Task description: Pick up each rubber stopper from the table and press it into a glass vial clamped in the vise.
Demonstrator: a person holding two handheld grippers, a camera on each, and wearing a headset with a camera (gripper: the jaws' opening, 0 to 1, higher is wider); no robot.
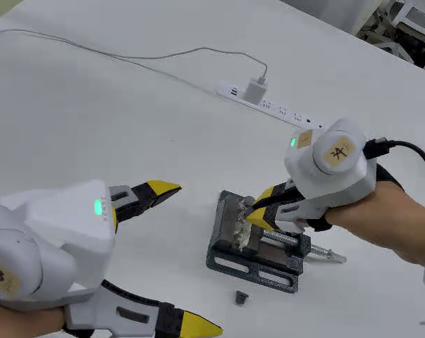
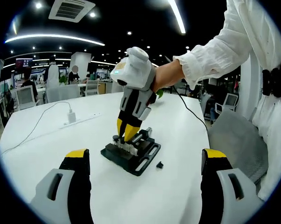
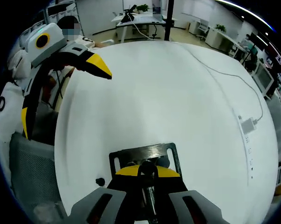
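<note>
Left gripper [image 1: 191, 257]: released wide; loose rubber stopper [image 1: 241, 298] rightward, between vise [image 1: 254, 273] and tabletop [image 1: 92, 105] near edge; right gripper [image 1: 260, 208]: clenched on held stopper [image 1: 249, 201] over vise

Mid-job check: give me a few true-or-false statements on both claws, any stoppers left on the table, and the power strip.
1. The left claw is open and holds nothing. True.
2. The right claw is down at the vise, closed on a dark stopper. True.
3. No stopper is left on the table. False: one loose stopper lies beside the vise base.
4. The power strip has nothing plugged into it. False: a white charger sits in it, with a cable running off across the table.
</note>
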